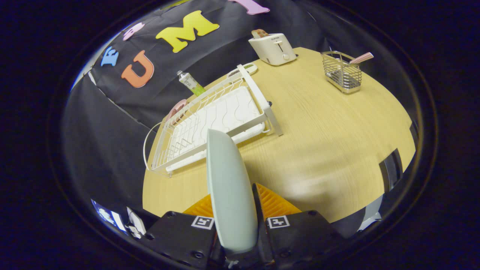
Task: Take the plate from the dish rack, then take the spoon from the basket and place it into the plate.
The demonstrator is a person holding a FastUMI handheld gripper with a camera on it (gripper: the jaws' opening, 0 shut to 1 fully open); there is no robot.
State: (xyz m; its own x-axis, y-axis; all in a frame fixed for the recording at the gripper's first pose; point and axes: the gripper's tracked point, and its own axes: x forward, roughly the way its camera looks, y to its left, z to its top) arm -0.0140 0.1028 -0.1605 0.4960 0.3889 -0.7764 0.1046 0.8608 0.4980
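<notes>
A: Item one, plate point(228, 187)?
B: Held on edge, gripper point(234, 210) fingers pressing both faces, just in front of the dish rack point(210, 120)

A: Spoon point(360, 58)?
B: In the wire basket point(342, 73), right of the rack, beside the toaster point(273, 48)

Light is moderate and falls from above, leaving the table point(330, 127) evenly lit, with a pale sheen on the wood near the fingers. Shadows are soft and short: a thin one under the rack point(210, 120), another beside the toaster point(273, 48). The wall cloth stays dim. Fisheye bending is strong, so the table's far edge curves and the basket point(342, 72) leans. The table's near part looks slightly smeared. The plate point(229, 195), clamped between both fingers of the gripper point(235, 210), is soft-edged and evenly shaded, without glare.
</notes>
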